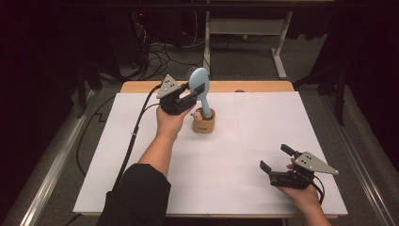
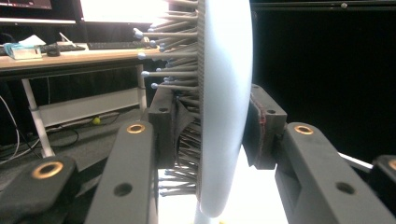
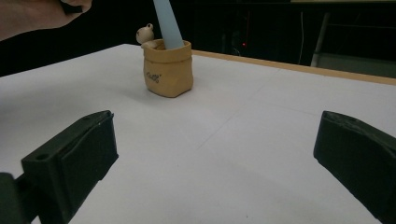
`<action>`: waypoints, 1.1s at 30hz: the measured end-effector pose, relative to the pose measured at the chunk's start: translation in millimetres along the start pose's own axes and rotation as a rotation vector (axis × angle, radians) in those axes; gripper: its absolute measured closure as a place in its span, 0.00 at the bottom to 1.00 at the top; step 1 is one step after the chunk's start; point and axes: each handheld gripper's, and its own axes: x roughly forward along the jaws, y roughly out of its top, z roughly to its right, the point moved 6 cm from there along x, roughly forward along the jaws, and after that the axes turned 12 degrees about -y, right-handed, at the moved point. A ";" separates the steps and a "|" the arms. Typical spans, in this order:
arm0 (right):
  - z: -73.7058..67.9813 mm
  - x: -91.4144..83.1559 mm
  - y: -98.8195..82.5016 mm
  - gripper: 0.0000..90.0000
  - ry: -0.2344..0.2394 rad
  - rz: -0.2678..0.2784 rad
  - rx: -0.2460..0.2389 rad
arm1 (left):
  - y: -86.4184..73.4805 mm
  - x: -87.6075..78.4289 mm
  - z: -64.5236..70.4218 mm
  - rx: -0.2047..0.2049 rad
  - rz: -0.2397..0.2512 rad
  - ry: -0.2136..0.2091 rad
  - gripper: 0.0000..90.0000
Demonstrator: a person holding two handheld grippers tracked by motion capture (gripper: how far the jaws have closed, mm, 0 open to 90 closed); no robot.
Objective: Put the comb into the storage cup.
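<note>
A pale blue hairbrush (image 1: pixel 201 89) stands handle-down in a small tan sack-shaped pot (image 1: pixel 203 121) near the table's far middle. My left gripper (image 1: pixel 193 92) is shut on the brush's head; up close, the brush head (image 2: pixel 224 107) is squeezed between the two pads, bristles toward the left pad. The right gripper (image 1: pixel 276 157) rests open near the front right corner, nothing between its jaws. From it the pot (image 3: pixel 167 67) shows ahead with the brush handle (image 3: pixel 167 23) rising out of it and a small figure on its rim.
White sheet (image 1: pixel 244 141) covers the wooden table. Black cables trail off the left side of the table to the floor. A white desk frame (image 1: pixel 244 28) stands behind the table.
</note>
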 end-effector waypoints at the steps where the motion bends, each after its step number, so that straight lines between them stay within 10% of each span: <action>1: 0.2 -0.1 -0.2 0.00 -0.001 -0.002 0.001 | -0.4 0.4 -0.2 -0.003 0.003 0.000 0.69; 33: 0.2 1.1 -2.1 0.00 0.002 -0.003 0.003 | -33.5 10.1 -4.0 -0.086 -0.021 -0.014 0.69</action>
